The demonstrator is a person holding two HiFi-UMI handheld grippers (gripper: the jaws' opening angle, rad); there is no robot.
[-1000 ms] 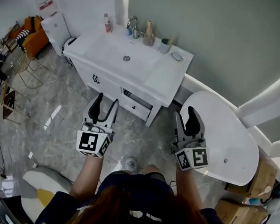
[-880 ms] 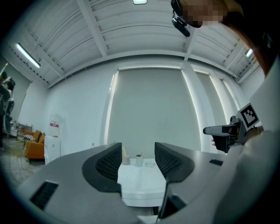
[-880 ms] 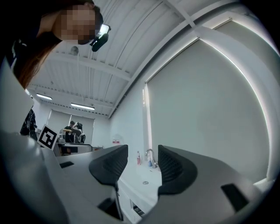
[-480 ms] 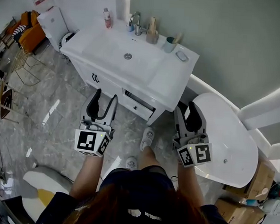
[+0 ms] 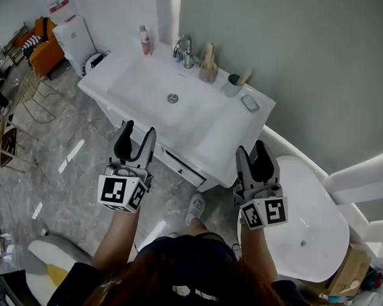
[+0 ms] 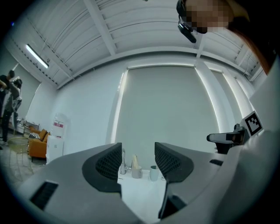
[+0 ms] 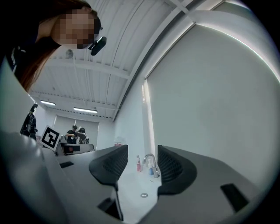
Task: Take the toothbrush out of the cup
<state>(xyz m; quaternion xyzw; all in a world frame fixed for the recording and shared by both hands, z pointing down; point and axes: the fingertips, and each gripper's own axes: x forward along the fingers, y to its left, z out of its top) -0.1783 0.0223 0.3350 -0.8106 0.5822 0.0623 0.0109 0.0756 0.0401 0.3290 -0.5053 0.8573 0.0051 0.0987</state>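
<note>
Left gripper (image 5: 139, 133) released, jaws apart, nothing between. Right gripper (image 5: 251, 153) likewise empty. I hold both before vanity (image 5: 199, 127) front edge. Toothbrush (image 5: 245, 77) sits in cup (image 5: 232, 87) by back wall, well apart.

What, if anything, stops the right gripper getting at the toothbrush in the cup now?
Probably reachable: yes. The right gripper, fingers apart and empty, hovers at the counter's front edge; the cup holding the toothbrush stands at the back, mostly bare counter between.
</note>
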